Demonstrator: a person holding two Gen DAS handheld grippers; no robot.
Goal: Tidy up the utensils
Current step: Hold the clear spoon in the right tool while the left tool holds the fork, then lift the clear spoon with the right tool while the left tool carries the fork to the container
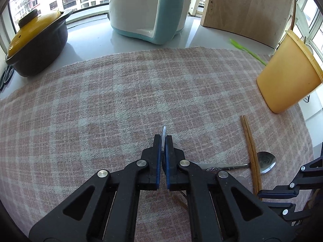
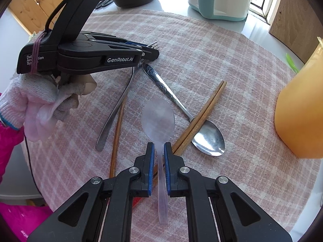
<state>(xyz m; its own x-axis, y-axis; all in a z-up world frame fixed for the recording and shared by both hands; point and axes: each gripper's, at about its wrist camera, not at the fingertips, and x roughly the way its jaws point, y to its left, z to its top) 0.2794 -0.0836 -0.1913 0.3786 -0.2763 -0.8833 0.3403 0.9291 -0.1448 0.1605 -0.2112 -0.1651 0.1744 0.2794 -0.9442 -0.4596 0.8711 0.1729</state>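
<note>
**Both claws pinching utensils**

The right claw (image 2: 159,147) pinches a clear plastic spoon (image 2: 158,117) above the checked cloth (image 2: 222,60). The left claw (image 1: 163,139) is pressed on a metal fork (image 2: 119,104). Wooden chopsticks (image 2: 203,113) cross a metal spoon (image 2: 208,139) near the orange cup (image 2: 298,117).

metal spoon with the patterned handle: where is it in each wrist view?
Left wrist: metal spoon at lower right, bowl right of the chopsticks crossing its neck, handle running behind the left gripper.
Right wrist: spoon right of centre, handle running up-left.
Shared landmark: orange container.
</note>
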